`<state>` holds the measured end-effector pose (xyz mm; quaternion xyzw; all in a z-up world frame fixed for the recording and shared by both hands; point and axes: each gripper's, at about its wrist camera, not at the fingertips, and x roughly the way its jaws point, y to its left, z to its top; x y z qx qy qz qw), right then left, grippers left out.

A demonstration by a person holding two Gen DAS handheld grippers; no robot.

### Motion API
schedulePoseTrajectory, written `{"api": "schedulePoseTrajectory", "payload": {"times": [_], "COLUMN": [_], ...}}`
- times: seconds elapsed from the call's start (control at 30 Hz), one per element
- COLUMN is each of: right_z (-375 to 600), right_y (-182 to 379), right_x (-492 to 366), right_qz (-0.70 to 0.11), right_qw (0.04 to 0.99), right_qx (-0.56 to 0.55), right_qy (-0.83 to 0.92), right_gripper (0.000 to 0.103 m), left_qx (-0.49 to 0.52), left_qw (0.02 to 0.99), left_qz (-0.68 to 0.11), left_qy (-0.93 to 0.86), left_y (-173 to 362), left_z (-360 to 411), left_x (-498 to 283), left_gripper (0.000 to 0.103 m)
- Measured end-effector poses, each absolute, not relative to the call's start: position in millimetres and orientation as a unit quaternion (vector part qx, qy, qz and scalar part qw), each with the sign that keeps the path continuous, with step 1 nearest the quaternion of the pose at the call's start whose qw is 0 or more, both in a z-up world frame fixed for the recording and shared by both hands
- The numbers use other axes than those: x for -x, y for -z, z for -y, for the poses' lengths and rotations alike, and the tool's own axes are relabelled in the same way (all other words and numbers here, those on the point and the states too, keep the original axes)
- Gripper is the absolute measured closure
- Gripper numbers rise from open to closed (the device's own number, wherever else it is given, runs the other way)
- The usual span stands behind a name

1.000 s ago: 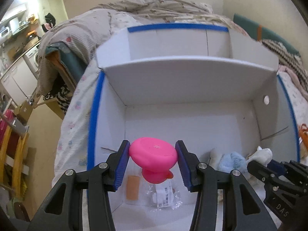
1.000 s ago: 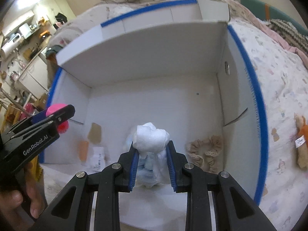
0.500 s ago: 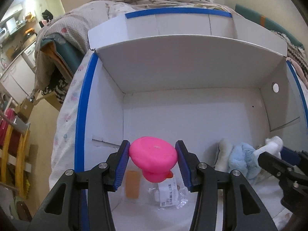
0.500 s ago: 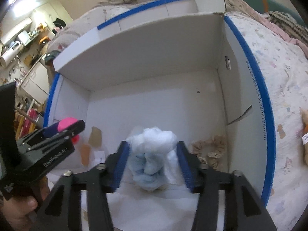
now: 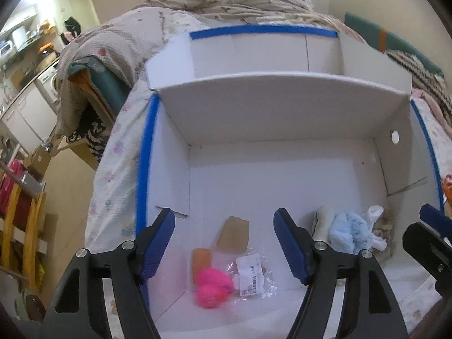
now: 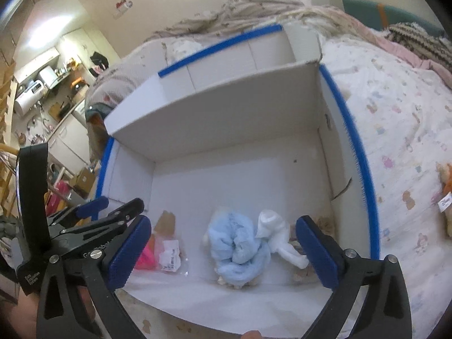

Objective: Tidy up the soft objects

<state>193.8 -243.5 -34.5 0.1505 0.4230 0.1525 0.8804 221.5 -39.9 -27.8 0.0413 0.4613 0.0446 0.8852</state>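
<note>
Box (image 5: 282,107) time: a big white cardboard one with blue tape along its edges sits on a bed (image 6: 395,118) with a patterned sheet, and both tools hang over its near side with nothing in them.

Left tool (image 5: 224,243) has its blue-padded fingers spread wide. Right below it, on the box floor by the left wall, lies the pink squishy toy (image 5: 212,288), clear of both pads. It's touching a clear plastic bag with a white barcode label (image 5: 250,278), and just behind those are an orange pad (image 5: 201,261) and a tan flat piece (image 5: 234,234).

Right tool (image 6: 223,251) is spread wide too. Between and just past its fingers sits a fluffy light-blue cloth (image 6: 238,248), bunched up, with a white sock-like thing (image 6: 275,233) pressed against its right side. Something cream-coloured peeks out from under the blue bundle, can't tell what it is. A beige frilly item (image 6: 325,223) is tucked in the right corner, mostly hidden behind the right finger.

From the right camera you can also see the left tool (image 6: 107,214) off to the left, over the pink toy (image 6: 145,257).

Out on the bed to the right of the box there's an orange plush with a tag (image 6: 445,195), well apart from everything else.
</note>
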Motion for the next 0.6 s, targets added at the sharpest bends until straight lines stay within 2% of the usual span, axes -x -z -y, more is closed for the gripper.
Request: {"api": "schedulePoseTrajectory", "payload": {"times": [0.37,0.6], "right_z": [244.1,243.7], "right_y": [17.7,28.6], "right_x": [-164.6,-140.2], "right_qz": [-0.404,-0.433], "right_qw": [0.891,0.884], "right_qx": [-0.140,-0.112], "right_qy": [-0.153,-0.135], "right_gripper": [0.000,0.000], "left_qx": [-0.023,0.007], "left_qw": [0.903,0.883], "left_qz": [-0.427,-0.468], "left_qy": [-0.037,-0.029], "left_y": [-13.7,-2.8], "left_z": [29.3,3.9], "left_x": [-178.5,-145.5], "left_gripper": [0.033,0.031]}}
